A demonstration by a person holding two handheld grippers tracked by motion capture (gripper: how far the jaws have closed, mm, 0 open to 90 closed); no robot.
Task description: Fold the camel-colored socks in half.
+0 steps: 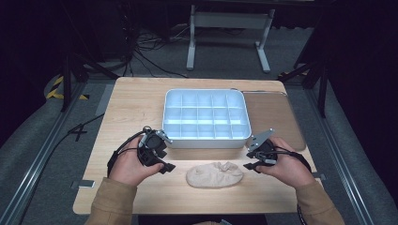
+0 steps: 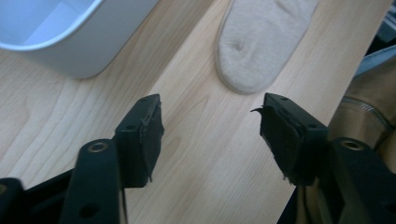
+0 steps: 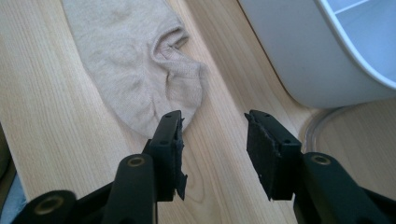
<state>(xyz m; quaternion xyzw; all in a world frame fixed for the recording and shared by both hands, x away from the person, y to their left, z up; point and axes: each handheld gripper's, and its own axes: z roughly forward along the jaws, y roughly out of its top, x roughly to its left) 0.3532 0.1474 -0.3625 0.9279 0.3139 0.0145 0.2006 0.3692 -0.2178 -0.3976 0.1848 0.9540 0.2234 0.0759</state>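
The left claw (image 1: 165, 165) stands spread with nothing between its jaws, the toe end of the beige sock (image 1: 215, 175) just ahead of it on the counter (image 1: 131, 101). The right claw (image 1: 251, 164) is also spread and empty, one jaw just at the sock's cuff end. The two flank the sock from either end, probably to lift it together. Beyond both sits the white compartment tray (image 1: 205, 141), likely the sock's destination.
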